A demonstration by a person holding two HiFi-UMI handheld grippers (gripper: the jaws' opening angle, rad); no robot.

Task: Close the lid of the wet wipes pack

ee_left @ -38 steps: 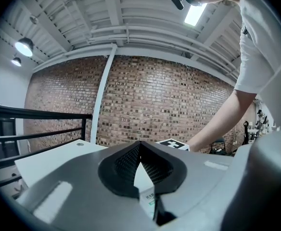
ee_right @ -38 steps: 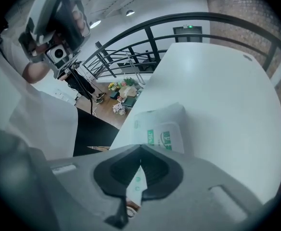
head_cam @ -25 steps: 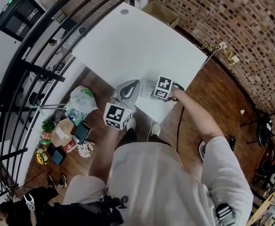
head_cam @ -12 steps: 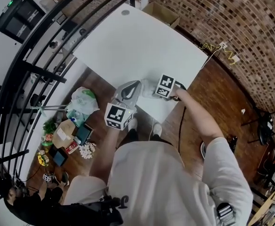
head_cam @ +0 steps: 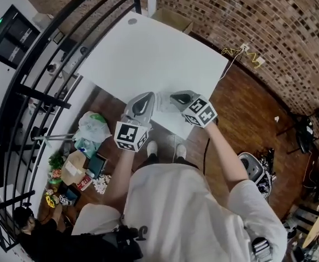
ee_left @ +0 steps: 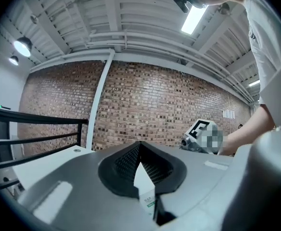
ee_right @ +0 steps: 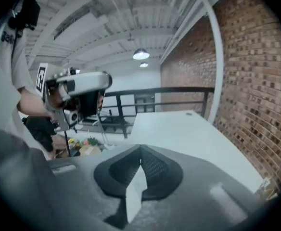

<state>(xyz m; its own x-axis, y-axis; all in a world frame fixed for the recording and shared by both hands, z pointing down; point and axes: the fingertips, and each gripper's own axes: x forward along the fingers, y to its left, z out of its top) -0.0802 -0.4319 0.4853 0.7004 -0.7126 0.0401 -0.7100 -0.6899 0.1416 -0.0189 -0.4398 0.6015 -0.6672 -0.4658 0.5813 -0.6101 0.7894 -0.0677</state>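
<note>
While both my claws meet at the near edge of the table (head_cam: 148, 53), the one pack (head_cam: 162, 101) lies on it between them, a pale, flat packet that is small and blurred from the head view. My left claw (head_cam: 143, 100) is clamped on it: its own view shows a white sliver with green print (ee_left: 147, 196) pinched between the closed jaws (ee_left: 143, 177). My right claw (head_cam: 178, 98) is likewise closed on a thin white flap (ee_right: 135, 191) of the pack, though I cannot tell whether that is the lid. Count: one pack, two claws, one table.
</note>
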